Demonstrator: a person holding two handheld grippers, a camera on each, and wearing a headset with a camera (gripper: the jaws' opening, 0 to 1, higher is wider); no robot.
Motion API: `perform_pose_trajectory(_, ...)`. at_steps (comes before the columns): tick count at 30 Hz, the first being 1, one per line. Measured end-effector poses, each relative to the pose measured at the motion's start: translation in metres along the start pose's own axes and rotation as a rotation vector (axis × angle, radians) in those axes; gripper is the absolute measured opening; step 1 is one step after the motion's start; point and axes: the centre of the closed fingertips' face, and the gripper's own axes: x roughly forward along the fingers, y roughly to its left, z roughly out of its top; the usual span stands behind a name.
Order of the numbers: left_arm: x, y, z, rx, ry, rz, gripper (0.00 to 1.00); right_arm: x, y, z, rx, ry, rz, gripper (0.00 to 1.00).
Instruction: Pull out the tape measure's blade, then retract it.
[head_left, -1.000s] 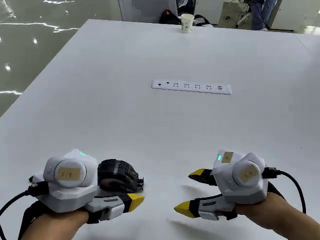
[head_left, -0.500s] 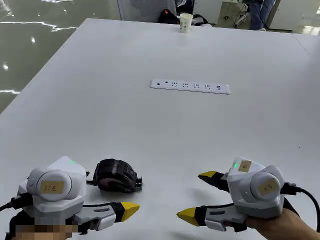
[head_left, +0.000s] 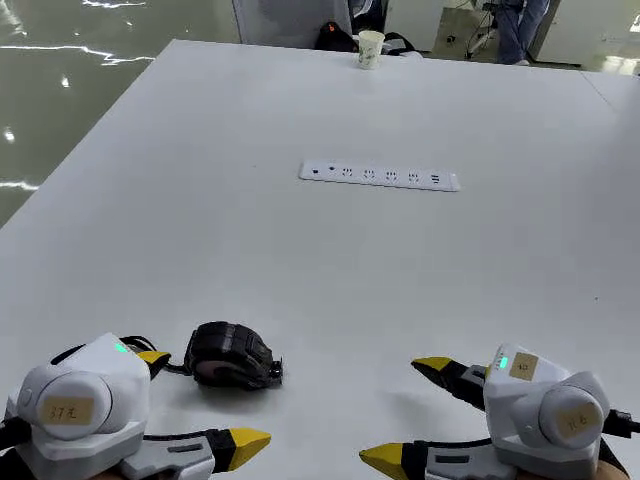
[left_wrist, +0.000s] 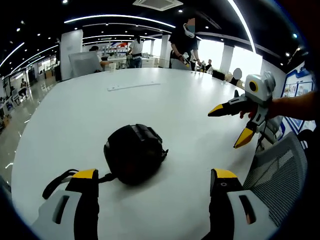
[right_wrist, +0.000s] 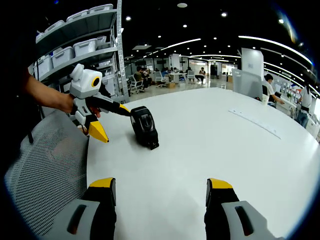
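The left gripper (head_left: 198, 400), white-bodied with yellow-tipped jaws, stands wide open at the near edge of a broad white table (head_left: 300, 250), holding nothing. A round black tape measure (head_left: 232, 355) lies on the tabletop just ahead of the gap between its jaws. The tape measure's thin black wrist strap (left_wrist: 57, 181) loops back beside one jaw; whether it touches cannot be told. The right gripper (head_left: 405, 412), of the same make, is likewise spread wide and empty, well apart from the tape measure, hovering low over bare tabletop. Both are held level, jaws pointing forward and slightly toward each other. Each carries small tan stickers with handwriting too small to read. Farther up the table a long white power strip (head_left: 380, 176) lies flat, and a white paper cup (head_left: 370, 47) stands near the far edge.
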Motion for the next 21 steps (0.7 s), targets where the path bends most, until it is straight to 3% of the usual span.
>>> perform_pose_trajectory(11,-0.006,-0.006,-0.001,0.026,-0.025,-0.037,0.94,-0.009,0.001,0.003,0.034,-0.045,-0.041,0.79)
perform_pose_trajectory(21,-0.010,-0.007,0.006,0.018,-0.063,-0.047,0.99,-0.015,0.001,-0.005,0.069,-0.039,-0.076,0.86)
